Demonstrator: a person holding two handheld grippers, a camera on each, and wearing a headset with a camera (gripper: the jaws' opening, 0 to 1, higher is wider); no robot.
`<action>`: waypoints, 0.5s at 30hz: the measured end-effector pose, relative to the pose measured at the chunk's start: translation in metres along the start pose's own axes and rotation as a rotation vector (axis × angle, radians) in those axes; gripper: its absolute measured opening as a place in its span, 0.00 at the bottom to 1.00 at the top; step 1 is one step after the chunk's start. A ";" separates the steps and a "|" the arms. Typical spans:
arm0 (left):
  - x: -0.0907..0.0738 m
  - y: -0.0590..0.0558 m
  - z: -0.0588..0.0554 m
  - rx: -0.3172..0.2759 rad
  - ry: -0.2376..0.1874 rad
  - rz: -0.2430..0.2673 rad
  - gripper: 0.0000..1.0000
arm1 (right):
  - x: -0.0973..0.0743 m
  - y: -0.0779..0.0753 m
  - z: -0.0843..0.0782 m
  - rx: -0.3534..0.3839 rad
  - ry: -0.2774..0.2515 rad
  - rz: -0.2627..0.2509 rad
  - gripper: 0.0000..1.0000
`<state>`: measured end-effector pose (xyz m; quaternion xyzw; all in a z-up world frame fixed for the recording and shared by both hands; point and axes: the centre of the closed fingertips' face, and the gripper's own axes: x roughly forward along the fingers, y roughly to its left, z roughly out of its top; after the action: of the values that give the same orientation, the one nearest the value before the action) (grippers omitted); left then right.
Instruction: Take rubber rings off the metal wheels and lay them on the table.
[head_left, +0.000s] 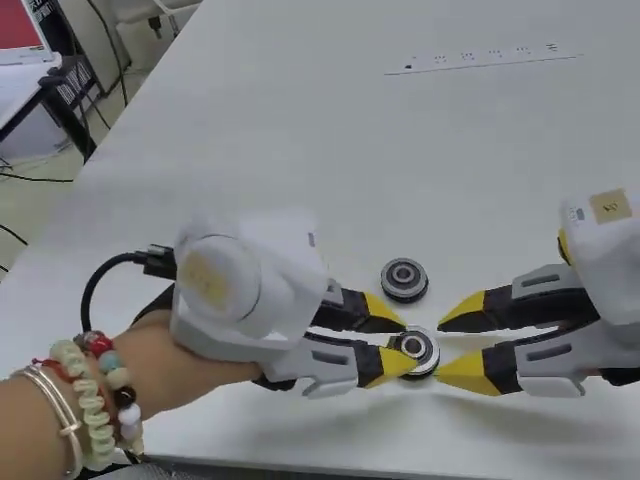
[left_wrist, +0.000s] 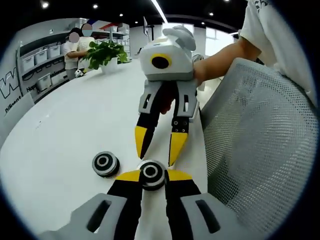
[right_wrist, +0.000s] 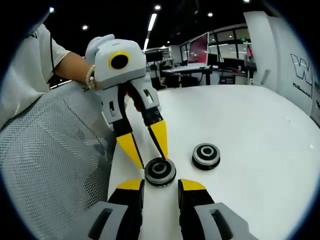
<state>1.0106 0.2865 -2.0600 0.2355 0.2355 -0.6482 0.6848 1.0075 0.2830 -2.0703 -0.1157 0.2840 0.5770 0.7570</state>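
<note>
1. The near wheel (head_left: 415, 348) is seen lying flat on the white table (head_left: 300, 120), low and right of centre in the head view. Its axle hole is turned straight up. Being round, it has no long axis across the tabletop. A black rubber ring (head_left: 430, 361) is seated round its rim.
2. The left gripper (head_left: 403, 342) is held in from the left of the frame, with its jaws pointed right. Its yellow tips are set against the wheel's rim from two sides, so the wheel is clamped between them.
3. The right gripper (head_left: 440, 345) is held in from the right edge, with its jaws pointed left at the same wheel. These jaws are spread apart, with the tips just beside the rim. Whether they touch it cannot be told.
4. A second wheel (head_left: 404, 280) is seen just above the first in the frame, near the upper jaws of both grippers but apart from them. It also lies flat with its hole up, and its dark band is on.
5. A power strip (head_left: 480, 57) lies at the upper right, well apart from the work.
6. A black cable (head_left: 100, 285) is looped at the left, and beaded bracelets (head_left: 95, 400) are worn on the wrist at the lower left.
7. In the left gripper view a mesh chair back (left_wrist: 255, 145) is seen at the right beside the table's edge. A potted plant (left_wrist: 106, 52) is seen at the upper left.
</note>
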 end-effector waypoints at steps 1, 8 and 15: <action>0.001 0.000 -0.001 -0.001 0.004 -0.001 0.11 | 0.001 0.000 0.000 -0.004 -0.001 0.000 0.24; 0.004 0.005 -0.004 0.016 -0.001 0.019 0.07 | 0.005 -0.001 0.000 -0.019 -0.009 0.001 0.24; 0.006 0.006 -0.004 0.020 -0.023 0.023 0.07 | 0.007 0.005 0.000 -0.110 0.000 0.000 0.19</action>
<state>1.0169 0.2853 -2.0667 0.2376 0.2186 -0.6452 0.6925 1.0045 0.2903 -2.0737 -0.1570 0.2518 0.5919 0.7494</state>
